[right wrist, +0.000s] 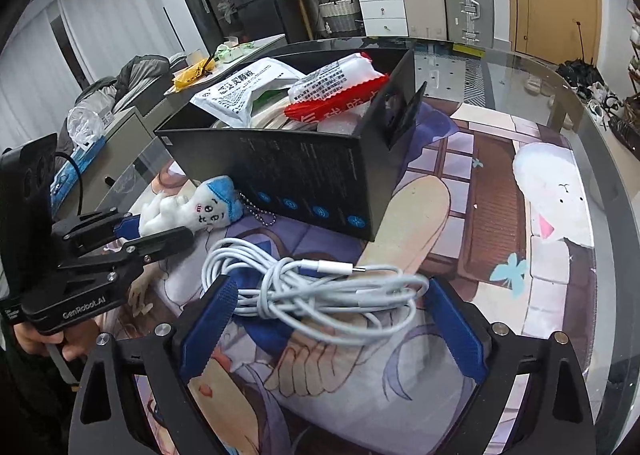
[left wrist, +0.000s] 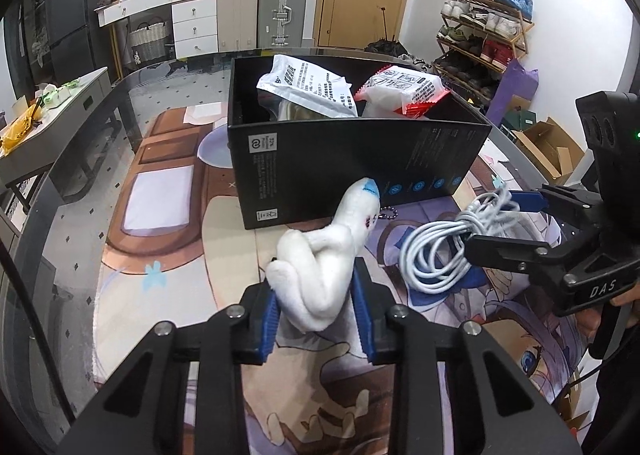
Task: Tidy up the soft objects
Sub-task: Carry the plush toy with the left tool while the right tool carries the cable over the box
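Note:
A white plush toy (left wrist: 316,255) with a blue cap and a bead chain lies in front of the black box (left wrist: 360,159). My left gripper (left wrist: 316,287) is shut on its body, and its blue pads (left wrist: 270,315) press both sides. The right wrist view shows the plush toy (right wrist: 192,211) sticking out of the left gripper (right wrist: 156,229) beside the box (right wrist: 304,175). A coiled white cable (right wrist: 320,287) lies on the mat between the wide-apart blue pads (right wrist: 208,319) of my right gripper (right wrist: 330,287), which is open. The left wrist view shows that right gripper (left wrist: 500,225) over the cable (left wrist: 436,251).
In the box lie a white packet (left wrist: 308,83) and a red-and-white packet (left wrist: 404,87). A printed mat (left wrist: 168,215) covers the glass table (left wrist: 80,159). Behind stand suitcases (left wrist: 282,11), white drawers (left wrist: 196,23) and a shoe rack (left wrist: 484,31). A hand (right wrist: 36,339) grips the left handle.

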`<move>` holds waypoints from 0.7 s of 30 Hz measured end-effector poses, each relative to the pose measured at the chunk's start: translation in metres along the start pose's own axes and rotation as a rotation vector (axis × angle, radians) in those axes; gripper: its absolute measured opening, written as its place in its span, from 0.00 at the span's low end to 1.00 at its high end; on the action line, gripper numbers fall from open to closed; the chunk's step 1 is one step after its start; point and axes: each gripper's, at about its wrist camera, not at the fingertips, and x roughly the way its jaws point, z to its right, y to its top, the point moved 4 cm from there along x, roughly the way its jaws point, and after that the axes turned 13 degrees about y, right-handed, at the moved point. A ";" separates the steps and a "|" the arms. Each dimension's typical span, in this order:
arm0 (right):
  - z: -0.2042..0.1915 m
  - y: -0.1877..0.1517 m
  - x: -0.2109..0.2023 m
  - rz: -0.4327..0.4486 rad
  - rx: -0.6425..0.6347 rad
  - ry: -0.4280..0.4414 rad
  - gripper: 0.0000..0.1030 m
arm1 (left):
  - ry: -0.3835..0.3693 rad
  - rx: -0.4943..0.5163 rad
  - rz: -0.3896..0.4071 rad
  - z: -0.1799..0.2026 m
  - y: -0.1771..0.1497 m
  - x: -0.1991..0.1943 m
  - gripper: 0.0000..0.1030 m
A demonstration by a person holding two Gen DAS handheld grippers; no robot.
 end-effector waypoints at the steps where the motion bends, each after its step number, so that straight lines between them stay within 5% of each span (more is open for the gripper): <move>1: -0.001 0.001 0.001 0.001 0.001 -0.008 0.88 | 0.000 0.000 0.002 0.000 0.000 0.000 0.30; 5: -0.002 0.003 -0.002 0.007 0.007 0.012 0.72 | 0.001 -0.004 0.010 -0.002 0.000 -0.002 0.30; 7: -0.002 0.004 -0.005 0.015 0.017 0.042 0.56 | 0.002 -0.008 0.016 -0.003 0.000 -0.004 0.30; 21: -0.002 0.009 -0.035 0.065 -0.031 0.030 0.54 | -0.003 -0.028 0.067 -0.009 -0.004 -0.022 0.26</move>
